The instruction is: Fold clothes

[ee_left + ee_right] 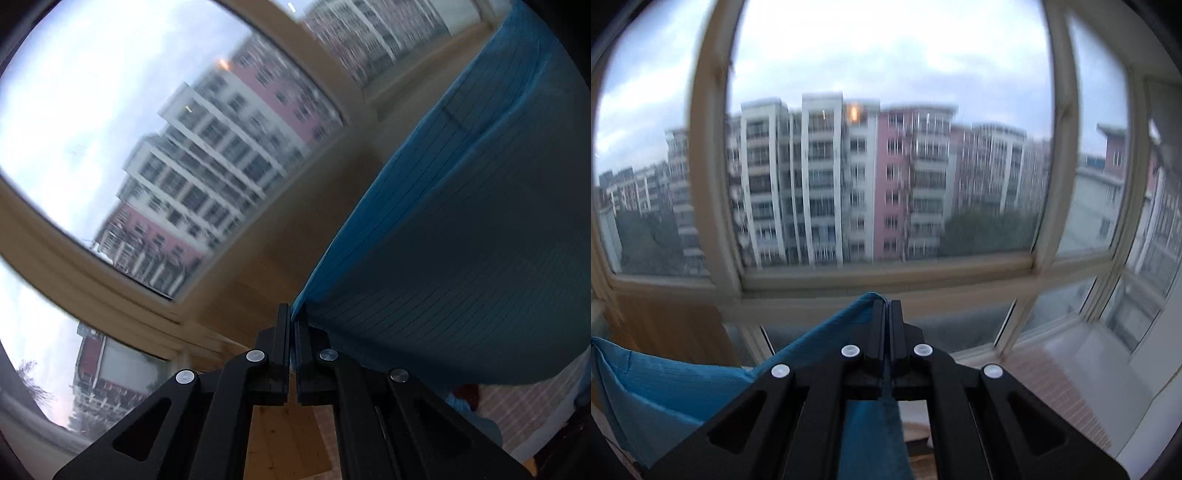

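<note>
Left gripper: fingers clamped on an edge of the blue garment, which spreads taut to its right, lifted before the window. Right gripper: fingers likewise clamped on the cloth, which hangs leftward; only this view shows the balcony floor.

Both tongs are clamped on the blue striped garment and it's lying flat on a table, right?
Not quite. Both tongs, left and right, are shut on the blue striped garment, but it hangs lifted in the air before the window, as the left wrist view shows.
</note>
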### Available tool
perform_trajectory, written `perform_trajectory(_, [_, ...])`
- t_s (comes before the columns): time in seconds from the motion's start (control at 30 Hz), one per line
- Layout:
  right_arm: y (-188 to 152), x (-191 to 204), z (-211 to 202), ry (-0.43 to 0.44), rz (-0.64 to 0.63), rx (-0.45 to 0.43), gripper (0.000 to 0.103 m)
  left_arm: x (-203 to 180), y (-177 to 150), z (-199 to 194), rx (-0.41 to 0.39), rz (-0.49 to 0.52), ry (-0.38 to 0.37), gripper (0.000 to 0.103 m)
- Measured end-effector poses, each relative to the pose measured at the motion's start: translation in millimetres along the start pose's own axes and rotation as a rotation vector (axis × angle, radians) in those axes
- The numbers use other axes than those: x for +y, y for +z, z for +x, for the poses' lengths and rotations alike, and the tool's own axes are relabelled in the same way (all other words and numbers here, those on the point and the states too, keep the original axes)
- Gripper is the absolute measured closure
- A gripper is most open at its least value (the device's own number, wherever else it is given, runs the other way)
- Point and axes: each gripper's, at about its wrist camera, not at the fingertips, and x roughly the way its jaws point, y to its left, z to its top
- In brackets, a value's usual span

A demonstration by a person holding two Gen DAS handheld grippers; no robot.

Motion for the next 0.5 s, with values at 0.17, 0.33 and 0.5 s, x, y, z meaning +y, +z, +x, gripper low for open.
perform_trajectory(0.17, [-69.5,16.1,165.2,0.017,0.035,0.188,0.102,-74.2,17.8,152.5,0.144,0.051,-0.049,0.101])
perform_trajectory(0.33, [-148.8,48.0,293.4,0.035,0.010,0.354,0.102,-134.5,10.1,236.7,0.233,0.059,-0.101,0.100])
perform_trajectory(0.5, [-186.7,69.2,353.0,0.041,-0.059,0.483,0.093,-190.0,6.0,303.2,0.308,0.072,-0.142,0.080])
